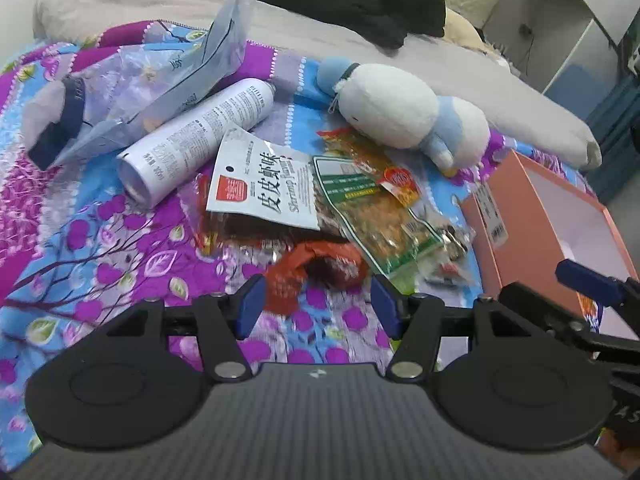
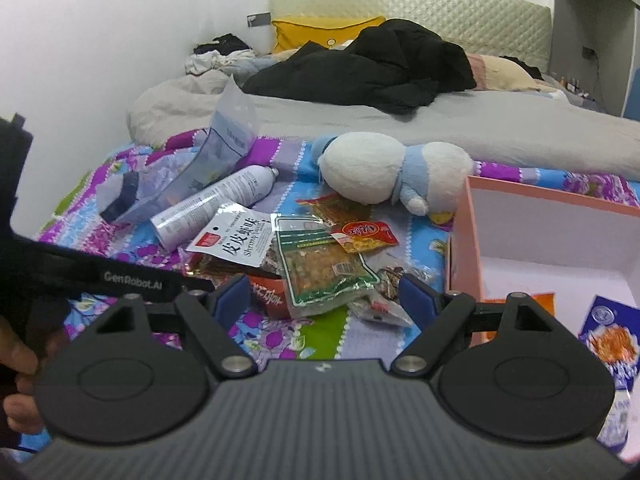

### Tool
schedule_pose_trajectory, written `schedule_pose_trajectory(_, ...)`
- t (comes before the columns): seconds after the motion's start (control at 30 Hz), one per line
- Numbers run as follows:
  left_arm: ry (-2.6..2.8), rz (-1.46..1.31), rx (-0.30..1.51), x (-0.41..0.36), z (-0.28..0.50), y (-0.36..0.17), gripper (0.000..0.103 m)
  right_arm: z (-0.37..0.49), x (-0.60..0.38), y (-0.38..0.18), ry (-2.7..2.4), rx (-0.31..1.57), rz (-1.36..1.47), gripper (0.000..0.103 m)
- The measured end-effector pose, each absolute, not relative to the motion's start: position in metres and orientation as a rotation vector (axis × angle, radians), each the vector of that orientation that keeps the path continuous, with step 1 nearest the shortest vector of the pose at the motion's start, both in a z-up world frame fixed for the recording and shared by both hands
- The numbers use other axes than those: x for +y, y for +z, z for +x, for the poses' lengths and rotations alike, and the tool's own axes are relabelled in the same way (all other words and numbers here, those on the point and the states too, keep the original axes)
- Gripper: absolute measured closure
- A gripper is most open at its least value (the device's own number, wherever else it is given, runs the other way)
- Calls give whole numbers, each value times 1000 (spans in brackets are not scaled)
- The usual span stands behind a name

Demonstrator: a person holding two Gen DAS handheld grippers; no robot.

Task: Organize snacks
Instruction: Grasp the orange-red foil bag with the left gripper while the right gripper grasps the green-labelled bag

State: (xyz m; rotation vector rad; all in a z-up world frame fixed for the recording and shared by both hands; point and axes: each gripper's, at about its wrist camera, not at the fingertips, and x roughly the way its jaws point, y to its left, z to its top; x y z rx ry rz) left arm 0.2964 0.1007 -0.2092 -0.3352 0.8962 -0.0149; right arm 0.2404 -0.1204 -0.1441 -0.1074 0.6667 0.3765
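Note:
A heap of snack packets lies on the floral blanket [image 1: 100, 240]: a white shrimp packet [image 1: 260, 184] [image 2: 236, 240], a green packet [image 1: 372, 216] [image 2: 324, 268], a crumpled red packet [image 1: 316, 272] [image 2: 268, 296] and a small red-yellow one [image 1: 400, 184] [image 2: 364, 236]. My left gripper [image 1: 318, 306] is open just short of the red packet, nothing between its pads. My right gripper [image 2: 323, 298] is open too, and the green packet's near end lies between its fingers, untouched. At the right stands an open pink box [image 1: 520, 220] [image 2: 460, 240] holding a blue packet [image 2: 612, 340] and an orange one [image 2: 536, 300].
A white spray can [image 1: 196, 140], a clear zip bag [image 1: 180, 80] and a white-and-blue plush toy [image 1: 400, 112] lie behind the snacks. Black clothes [image 2: 360, 64] lie on the grey duvet [image 2: 480, 128] farther back. A hand [image 2: 16, 360] holds the left gripper's body at the left edge.

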Motion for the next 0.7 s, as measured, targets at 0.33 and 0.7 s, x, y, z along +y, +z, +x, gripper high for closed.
schedule_pose_trajectory(0.33,-52,-378,908,123,345,-260,40,293,-98,-200,321,741,-159,20)
schedule_pose_trajectory(0.7,-193,-488,924,129,361,-285,42,335,-80,-244,364,784,-239,20)
